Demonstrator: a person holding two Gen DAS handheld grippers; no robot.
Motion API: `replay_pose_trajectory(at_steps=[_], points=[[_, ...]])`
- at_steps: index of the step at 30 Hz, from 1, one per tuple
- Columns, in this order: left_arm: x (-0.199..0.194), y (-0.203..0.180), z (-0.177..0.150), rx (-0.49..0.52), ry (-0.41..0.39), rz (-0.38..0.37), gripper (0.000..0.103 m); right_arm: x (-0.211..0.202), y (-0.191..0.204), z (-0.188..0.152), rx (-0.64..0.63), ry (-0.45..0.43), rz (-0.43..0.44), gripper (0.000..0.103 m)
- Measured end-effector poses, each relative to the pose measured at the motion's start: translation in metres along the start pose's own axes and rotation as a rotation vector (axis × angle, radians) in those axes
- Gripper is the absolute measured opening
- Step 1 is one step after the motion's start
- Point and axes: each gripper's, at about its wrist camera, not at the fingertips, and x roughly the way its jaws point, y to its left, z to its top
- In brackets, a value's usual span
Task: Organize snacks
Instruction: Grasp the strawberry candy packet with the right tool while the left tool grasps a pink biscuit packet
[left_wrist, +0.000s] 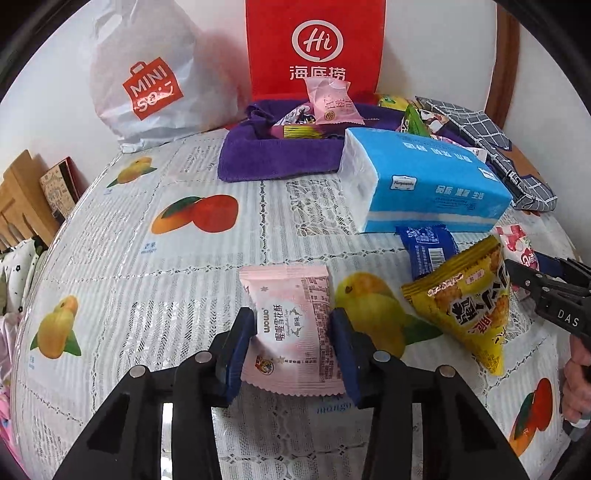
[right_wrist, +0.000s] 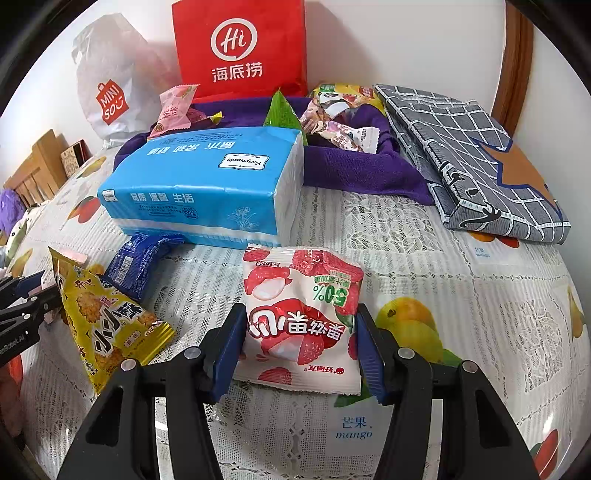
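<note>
**Two grippers, each clamped on a snack packet**

The left gripper (left_wrist: 291, 332) has its blue pads pressed against both sides of a pink packet (left_wrist: 291, 328), a flat, matte, pillow-shaped wrapper with zigzag ends. It sits over the tablecloth (left_wrist: 207, 280), a white lace-patterned plastic sheet printed with mangoes.

The right gripper (right_wrist: 299, 343) is clamped on a white packet (right_wrist: 301, 314) printed with red lychees, glossy and slightly puffed, pinched at both side edges.

Between the two grippers lies a yellow packet (left_wrist: 469, 306), a shiny, crinkled triangular pouch. Just beside it, towards the back, is a small blue packet (left_wrist: 428, 251), whose far end touches or slips under the tissue pack (left_wrist: 424, 181), a soft rectangular block in blue and white plastic film.

Behind the tissue pack is a purple towel (left_wrist: 273, 158), plush cloth folded up at its edges into a shallow tray. In it lie several wrapped snacks: a pale pink packet (left_wrist: 330, 101) leaning upright, a green triangular pouch (right_wrist: 282, 112), and a jumble of patterned wrappers (right_wrist: 332, 122).

To the towel's right lies a grey checked cloth bag (right_wrist: 472, 155), folded flat. Against the wall stand a red paper bag (left_wrist: 314, 48) and, to its left, a crumpled white plastic bag (left_wrist: 147, 74).
</note>
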Motion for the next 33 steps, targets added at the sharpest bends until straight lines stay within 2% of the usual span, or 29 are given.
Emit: replay_pose_trajectory(at_steps=[8, 24, 29, 33], points=[[0.0035, -0.0023, 0.0035, 0.003, 0.002, 0.016, 0.044, -0.0001, 0.0011, -0.0002, 0.0, 0.001, -0.001, 0.058], [0.0038, 0.0014, 0.0036, -0.016, 0.002, -0.008, 0.044, 0.0024, 0.004, 0.0021, -0.02, 0.008, -0.003, 0.063], [0.0036, 0.0027, 0.0037, -0.024, 0.0, -0.018, 0.044, 0.0026, 0.0045, 0.0019, -0.021, 0.005, -0.004, 0.063], [0.0024, 0.0049, 0.0036, -0.038, -0.006, -0.022, 0.04, 0.0022, 0.0035, 0.002, -0.02, 0.003, -0.001, 0.062]])
